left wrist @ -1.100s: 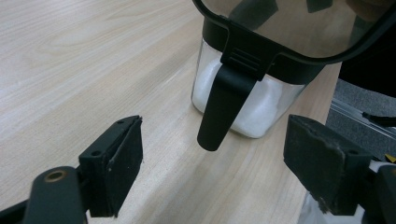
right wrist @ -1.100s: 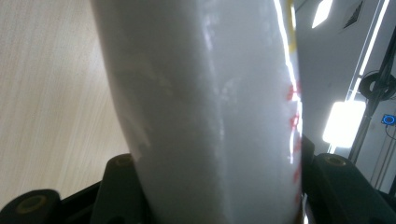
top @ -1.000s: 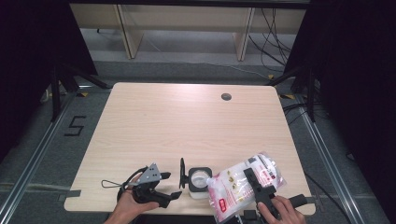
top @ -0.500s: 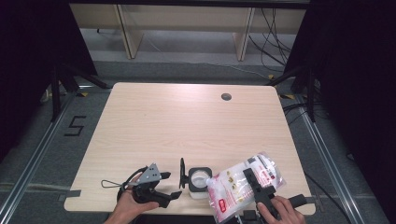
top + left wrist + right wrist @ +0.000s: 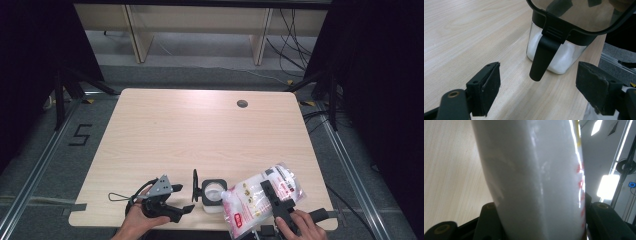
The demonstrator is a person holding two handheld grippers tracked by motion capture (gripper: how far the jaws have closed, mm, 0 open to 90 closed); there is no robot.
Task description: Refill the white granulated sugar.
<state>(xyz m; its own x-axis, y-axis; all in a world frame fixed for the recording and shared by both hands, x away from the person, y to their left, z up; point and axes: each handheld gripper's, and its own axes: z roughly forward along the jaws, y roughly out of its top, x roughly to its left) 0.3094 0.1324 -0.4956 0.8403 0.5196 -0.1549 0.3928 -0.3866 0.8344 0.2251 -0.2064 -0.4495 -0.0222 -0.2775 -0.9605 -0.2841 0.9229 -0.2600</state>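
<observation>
A small clear container [image 5: 212, 193] with a black rim stands near the table's front edge, white powder inside it and its lid [image 5: 195, 185] swung open to the left. In the left gripper view the container [image 5: 559, 55] stands just ahead, and its black clasp [image 5: 542, 58] hangs down. My left gripper [image 5: 182, 199] lies left of the container, jaws open and empty [image 5: 537, 92]. A white plastic bag [image 5: 257, 196] with red print leans over the container from the right. My right gripper [image 5: 274, 200] is shut on the bag [image 5: 534, 175], with a jaw pressing on each side.
The light wooden table [image 5: 200, 135] has a round cable hole [image 5: 242, 104] at the back right. Wooden shelf legs and cables stand on the floor behind the table. A taped "5" [image 5: 80, 135] marks the floor at the left.
</observation>
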